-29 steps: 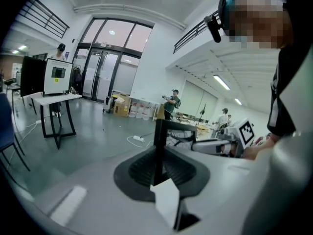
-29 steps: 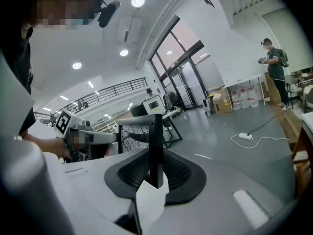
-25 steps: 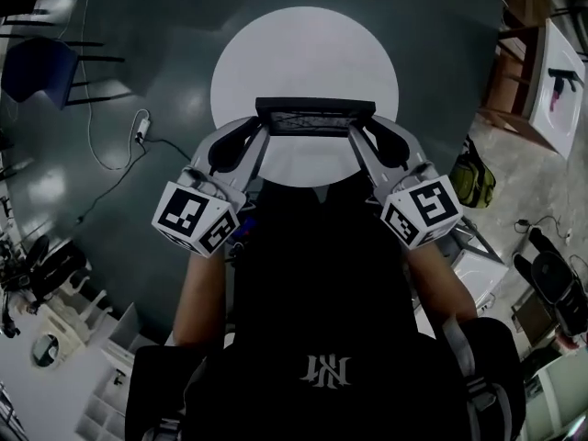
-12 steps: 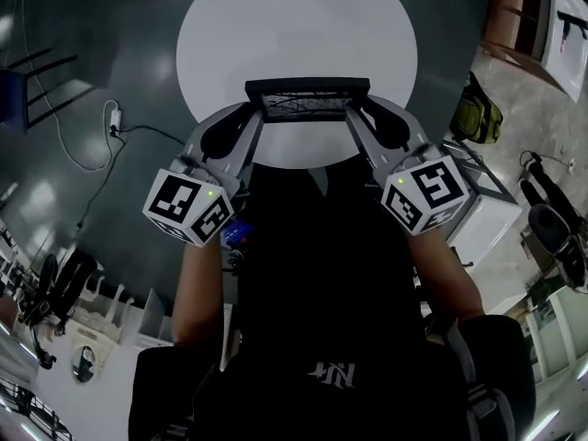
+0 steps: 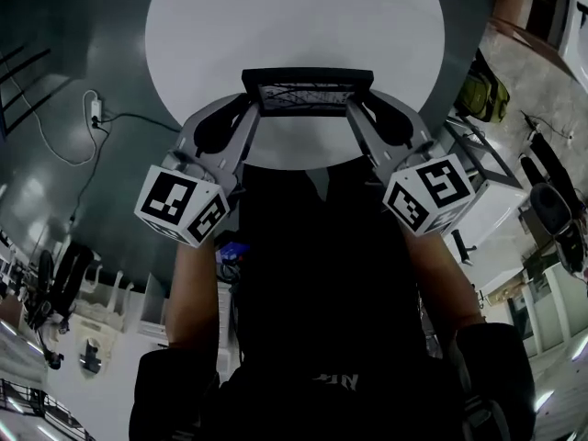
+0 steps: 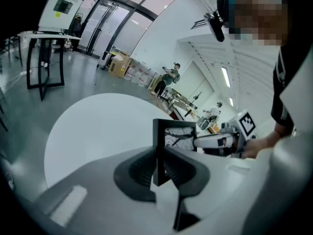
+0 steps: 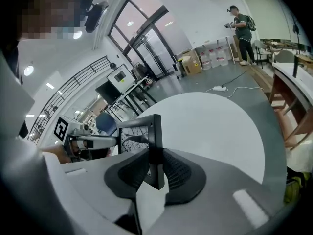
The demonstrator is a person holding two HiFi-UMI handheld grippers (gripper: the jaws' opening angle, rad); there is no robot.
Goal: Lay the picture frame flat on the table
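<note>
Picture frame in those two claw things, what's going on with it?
A person has a gripper in each hand. The left gripper is shut on one side edge of the black picture frame, and the right gripper on the other. They hold it standing up over the near part of the round white table. It is not lying flat yet.

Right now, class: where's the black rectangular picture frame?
Head view, centre: picture frame over the round white table's near side, clamped between the left hand-held gripper and right hand-held gripper.
</note>
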